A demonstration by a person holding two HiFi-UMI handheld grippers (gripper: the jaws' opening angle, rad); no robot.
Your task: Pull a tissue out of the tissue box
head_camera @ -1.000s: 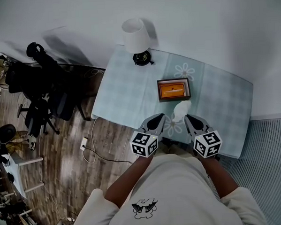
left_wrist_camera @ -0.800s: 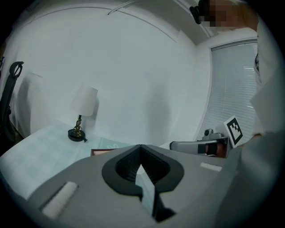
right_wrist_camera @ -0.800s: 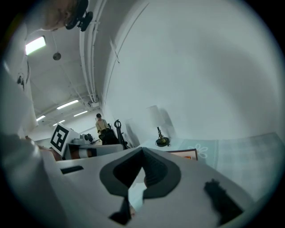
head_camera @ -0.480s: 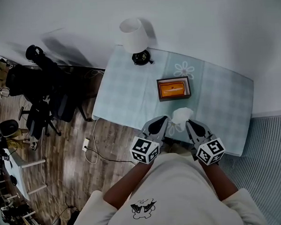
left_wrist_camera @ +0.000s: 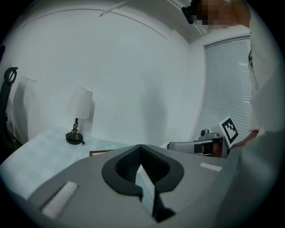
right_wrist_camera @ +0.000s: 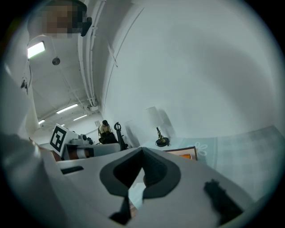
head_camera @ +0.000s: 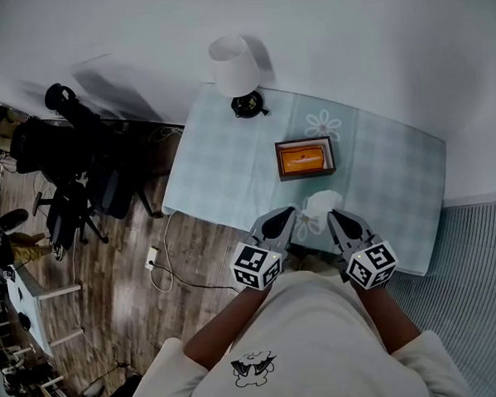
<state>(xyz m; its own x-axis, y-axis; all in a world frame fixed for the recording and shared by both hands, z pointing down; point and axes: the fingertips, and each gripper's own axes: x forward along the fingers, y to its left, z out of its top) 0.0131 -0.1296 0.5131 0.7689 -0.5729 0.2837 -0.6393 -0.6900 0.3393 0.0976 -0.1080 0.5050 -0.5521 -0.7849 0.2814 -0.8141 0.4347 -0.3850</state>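
Note:
The tissue box (head_camera: 305,158), brown with an orange top, sits on the pale checked tablecloth (head_camera: 230,169). A crumpled white tissue (head_camera: 319,203) hangs free of the box, nearer to me, between the two gripper tips. My right gripper (head_camera: 333,215) is shut on the tissue. My left gripper (head_camera: 292,210) is shut, and its tip sits beside the tissue's left edge; I cannot tell whether they touch. In the left gripper view the jaws (left_wrist_camera: 140,145) meet at the tip, and the right gripper (left_wrist_camera: 196,146) lies level beside them. The right gripper's jaws (right_wrist_camera: 142,149) also meet.
A white-shaded lamp (head_camera: 235,71) stands at the table's far left corner, against the white wall. Left of the table are dark office chairs (head_camera: 81,177) and a white cable (head_camera: 165,268) on the wood floor. The table's near edge runs just under both grippers.
The tissue has come nearer to me and lower, from above the right gripper's tip to between the two tips. Both grippers have barely shifted.

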